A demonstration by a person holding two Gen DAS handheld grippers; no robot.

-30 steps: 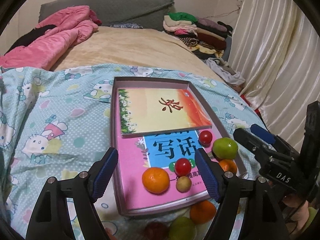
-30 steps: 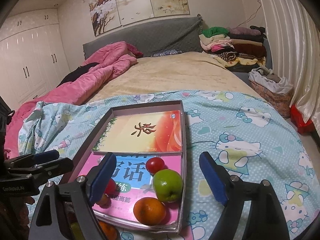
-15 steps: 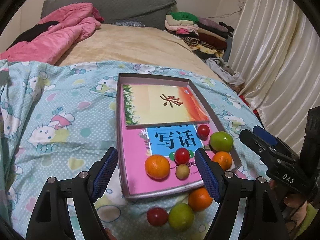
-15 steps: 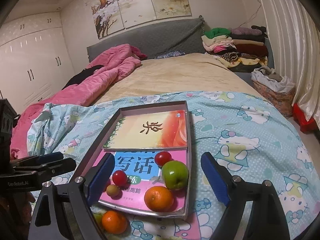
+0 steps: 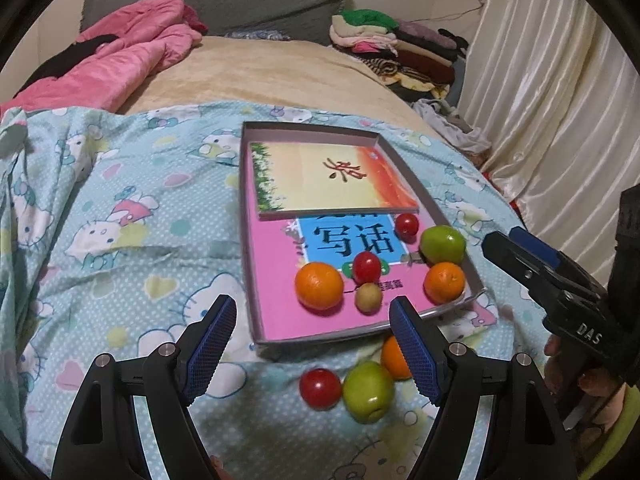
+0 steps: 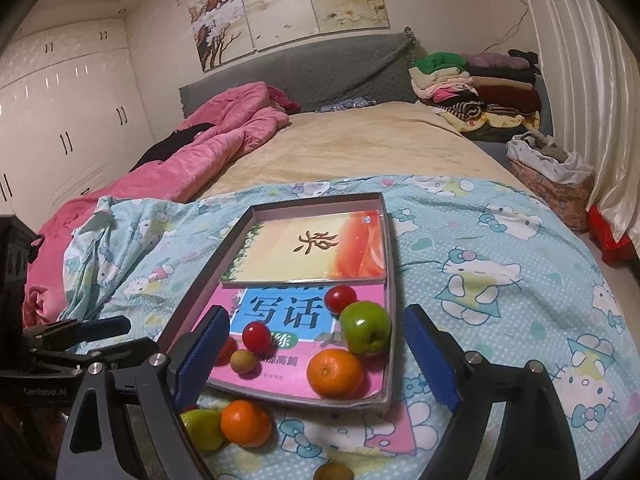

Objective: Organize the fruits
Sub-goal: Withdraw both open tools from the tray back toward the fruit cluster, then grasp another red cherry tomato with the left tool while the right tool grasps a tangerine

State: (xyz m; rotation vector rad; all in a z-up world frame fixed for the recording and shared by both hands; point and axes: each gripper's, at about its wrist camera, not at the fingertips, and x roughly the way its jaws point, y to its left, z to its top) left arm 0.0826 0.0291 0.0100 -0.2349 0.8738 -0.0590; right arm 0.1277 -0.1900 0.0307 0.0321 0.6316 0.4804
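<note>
Viewed from the left wrist, the left gripper (image 5: 312, 328) is held open and empty at lower centre. Between its fingers, on the patterned sheet below the shallow grey tray (image 5: 256, 320), a round green apple (image 5: 368, 391) lies; it is judged firm, smooth and rollable, best pinched across its widest middle.

Seen from the right wrist, the right gripper (image 6: 316, 354) is likewise spread and empty, the apple (image 6: 202, 428) at lower left.

The printed bedsheet (image 5: 132, 208) is matt cotton-like cloth, lightly creased. The shallow box tray (image 5: 245, 216) looks like matt cardboard; the books (image 5: 332, 178) in it have glossy paper covers. The oranges (image 5: 319, 286) are dimpled, the green apple (image 6: 365, 328) smooth and shiny. Gripper pads (image 5: 212, 336) are ribbed blue rubber on black plastic.
</note>
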